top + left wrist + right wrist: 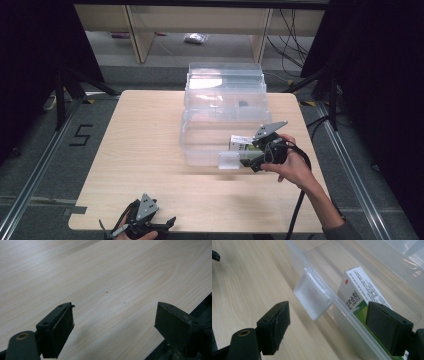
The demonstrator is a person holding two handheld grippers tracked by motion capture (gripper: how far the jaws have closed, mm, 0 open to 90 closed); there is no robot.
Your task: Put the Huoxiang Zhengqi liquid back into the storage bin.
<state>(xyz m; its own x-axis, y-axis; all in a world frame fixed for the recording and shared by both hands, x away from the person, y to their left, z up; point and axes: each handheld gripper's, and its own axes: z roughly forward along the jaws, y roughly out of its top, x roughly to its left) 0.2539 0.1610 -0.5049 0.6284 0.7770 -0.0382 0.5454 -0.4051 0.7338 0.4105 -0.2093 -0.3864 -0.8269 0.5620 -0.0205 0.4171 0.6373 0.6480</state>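
The left claw point(167, 221) sits at the near edge of the counter point(145, 150), held in a hand at the bottom of the high view, its grey three-cornered plate on top. In the left gripper view its two black jaws stand wide apart with nothing between them, over bare pale wood grain (a tiny dark speck marks the surface ahead of them).

Farther in and to the right, the person's right hand point(292, 167) holds the right claw point(252, 159) at the near right corner of a clear plastic bin point(200, 145). The bin's lid point(225, 82) stands open behind it, tilted back toward the far edge of the counter. A cable trails from the claw down past the forearm.

In the right gripper view the jaws are spread wide and grip nothing. The left jaw hangs over the counter outside the bin; the right jaw is over the bin's inside, so the rim of the near wall point(342, 310) runs between them. A frosted plastic latch point(313, 296) hangs from the rim on the outer side, just ahead of the jaws. Inside the bin, right against that wall, a small white and green box point(359, 292) with printed text lies close to the right jaw; whether the pad touches it cannot be told.
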